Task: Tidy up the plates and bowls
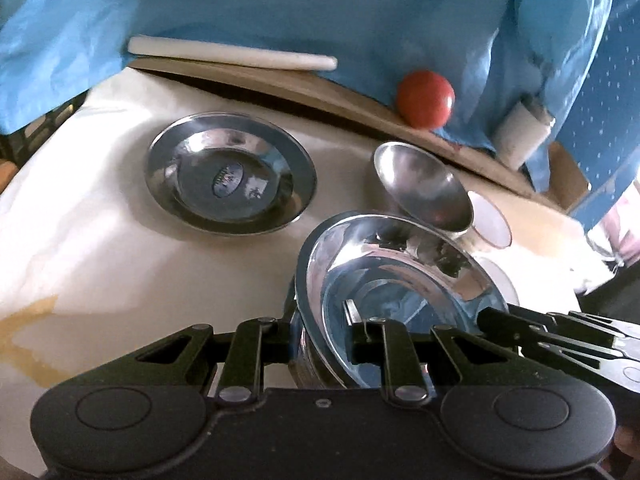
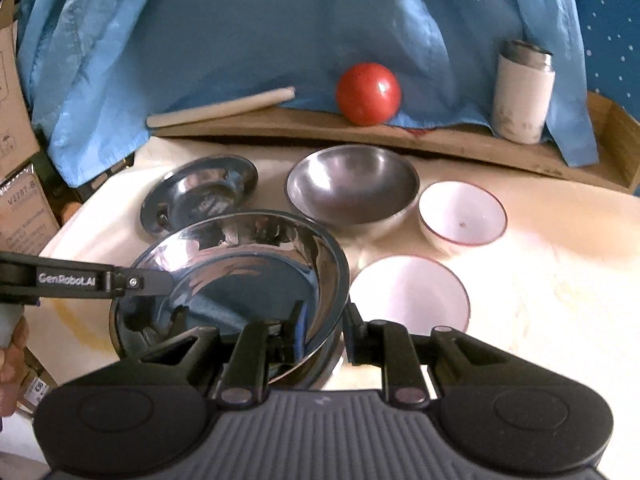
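A shiny steel plate (image 1: 400, 280) (image 2: 240, 276) is held tilted above the white table by both grippers. My left gripper (image 1: 320, 340) is shut on its near rim; it also shows in the right wrist view (image 2: 160, 280) at the plate's left rim. My right gripper (image 2: 324, 328) is shut on the plate's right rim; it shows in the left wrist view (image 1: 492, 316). A second steel plate (image 1: 230, 174) (image 2: 200, 194) lies flat on the table. A steel bowl (image 2: 352, 190) (image 1: 424, 186) and a white bowl (image 2: 462, 216) stand behind. A white plate (image 2: 408, 294) lies at right.
A red ball (image 2: 368, 94), a white rolling pin (image 2: 220, 108) and a white cylinder (image 2: 522, 92) rest on a cardboard ledge (image 2: 280, 130) before a blue cloth (image 2: 260, 32). Cardboard boxes (image 2: 20, 200) stand at the left.
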`<action>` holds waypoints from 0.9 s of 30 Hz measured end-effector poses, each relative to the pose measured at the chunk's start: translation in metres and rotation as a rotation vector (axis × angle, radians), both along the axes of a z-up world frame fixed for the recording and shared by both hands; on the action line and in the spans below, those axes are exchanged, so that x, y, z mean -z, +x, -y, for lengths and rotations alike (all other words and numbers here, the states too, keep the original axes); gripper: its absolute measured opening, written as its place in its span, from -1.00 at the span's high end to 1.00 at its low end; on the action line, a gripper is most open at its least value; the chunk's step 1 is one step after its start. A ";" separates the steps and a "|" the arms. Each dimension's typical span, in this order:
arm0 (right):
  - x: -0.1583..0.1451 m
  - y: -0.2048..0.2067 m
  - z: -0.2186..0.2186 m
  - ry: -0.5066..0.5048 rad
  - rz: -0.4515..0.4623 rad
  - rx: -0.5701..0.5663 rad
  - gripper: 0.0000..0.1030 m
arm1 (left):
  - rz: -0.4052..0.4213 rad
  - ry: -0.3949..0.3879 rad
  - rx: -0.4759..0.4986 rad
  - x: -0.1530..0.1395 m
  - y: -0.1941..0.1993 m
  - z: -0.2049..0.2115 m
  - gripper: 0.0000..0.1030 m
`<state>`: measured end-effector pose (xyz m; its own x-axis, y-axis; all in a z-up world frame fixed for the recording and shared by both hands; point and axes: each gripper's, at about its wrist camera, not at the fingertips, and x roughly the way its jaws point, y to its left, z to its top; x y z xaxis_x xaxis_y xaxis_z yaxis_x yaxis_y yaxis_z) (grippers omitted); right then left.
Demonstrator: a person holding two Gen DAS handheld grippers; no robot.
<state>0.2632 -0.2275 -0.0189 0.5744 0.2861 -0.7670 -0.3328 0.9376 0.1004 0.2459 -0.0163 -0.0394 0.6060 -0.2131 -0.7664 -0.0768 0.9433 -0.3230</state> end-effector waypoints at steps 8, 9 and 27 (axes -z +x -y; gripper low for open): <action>0.003 -0.001 -0.006 -0.023 -0.028 -0.028 0.58 | -0.039 0.069 0.022 0.008 0.002 0.004 0.59; 0.003 -0.001 -0.007 -0.025 -0.030 -0.031 0.58 | -0.045 0.075 0.024 0.009 0.003 0.004 0.59; 0.006 -0.003 -0.014 -0.088 -0.024 -0.047 0.57 | -0.094 0.102 0.056 0.021 0.006 0.006 0.59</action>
<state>0.2603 -0.2135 -0.0247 0.5429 0.2428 -0.8039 -0.3752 0.9266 0.0265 0.2518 -0.0218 -0.0606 0.5197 -0.1626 -0.8387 -0.0487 0.9745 -0.2191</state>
